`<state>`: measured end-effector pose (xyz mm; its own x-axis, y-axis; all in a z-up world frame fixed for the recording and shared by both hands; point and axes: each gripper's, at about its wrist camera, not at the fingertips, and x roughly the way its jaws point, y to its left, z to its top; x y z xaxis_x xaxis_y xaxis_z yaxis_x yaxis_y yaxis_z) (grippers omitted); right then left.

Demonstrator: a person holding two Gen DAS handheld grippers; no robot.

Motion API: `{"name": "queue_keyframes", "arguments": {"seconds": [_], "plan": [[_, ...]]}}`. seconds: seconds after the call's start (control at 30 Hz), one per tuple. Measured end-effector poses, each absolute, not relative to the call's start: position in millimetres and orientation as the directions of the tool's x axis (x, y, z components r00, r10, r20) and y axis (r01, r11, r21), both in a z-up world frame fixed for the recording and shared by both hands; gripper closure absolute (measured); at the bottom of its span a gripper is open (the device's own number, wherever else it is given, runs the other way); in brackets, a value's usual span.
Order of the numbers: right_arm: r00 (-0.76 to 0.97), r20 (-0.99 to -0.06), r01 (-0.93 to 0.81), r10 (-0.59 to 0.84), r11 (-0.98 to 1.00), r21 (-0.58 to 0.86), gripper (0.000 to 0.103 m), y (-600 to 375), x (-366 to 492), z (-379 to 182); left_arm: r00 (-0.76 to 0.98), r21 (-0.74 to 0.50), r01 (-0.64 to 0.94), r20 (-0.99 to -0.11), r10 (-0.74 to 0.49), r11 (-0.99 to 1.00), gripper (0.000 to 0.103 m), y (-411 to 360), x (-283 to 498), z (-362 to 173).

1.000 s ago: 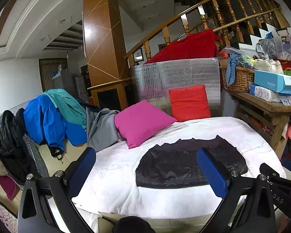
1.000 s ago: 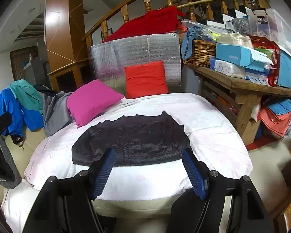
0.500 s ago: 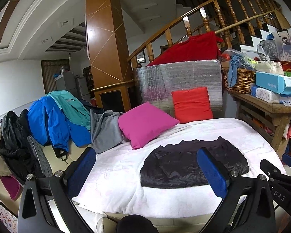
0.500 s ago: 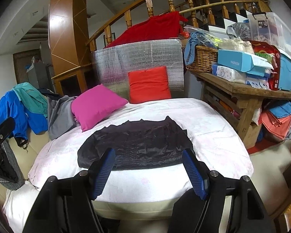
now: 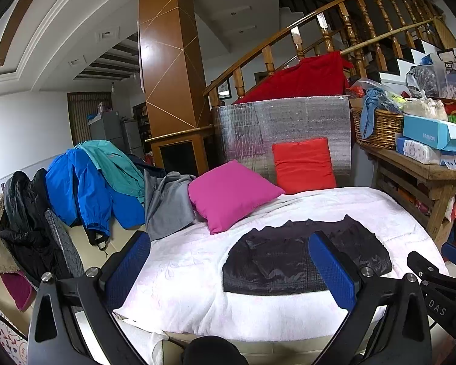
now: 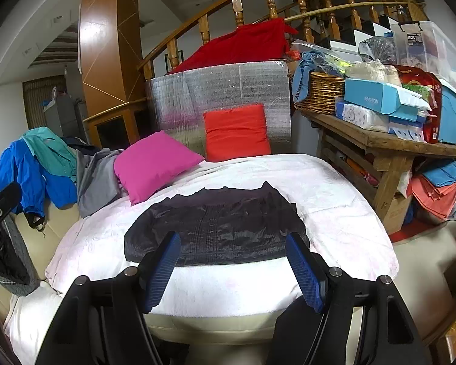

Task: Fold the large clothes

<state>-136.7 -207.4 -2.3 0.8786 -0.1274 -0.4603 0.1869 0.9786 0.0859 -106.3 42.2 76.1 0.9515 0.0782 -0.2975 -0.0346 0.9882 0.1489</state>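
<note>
Cluttered living room, white-covered bed taking up the middle. Black jacket lying folded flat near the front edge. Left gripper and right gripper both hovering spread wide, pinching nothing. Risking a slippery shell sliding apart if grabbed by one layer only, or snagging the cover underneath.

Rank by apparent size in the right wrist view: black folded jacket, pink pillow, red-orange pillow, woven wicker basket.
1. black folded jacket
2. pink pillow
3. red-orange pillow, farther away, so unsure
4. woven wicker basket, partly hidden
</note>
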Motion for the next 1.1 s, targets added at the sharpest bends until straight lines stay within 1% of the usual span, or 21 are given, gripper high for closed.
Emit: {"name": "queue_keyframes", "arguments": {"seconds": [1.1], "plan": [[0.878, -0.460, 0.194, -0.128, 0.976, 0.097, 0.028, -194, -135, -4, 0.948, 0.145, -0.034, -0.310, 0.078, 0.989, 0.000, 47, -105, 73]]}}
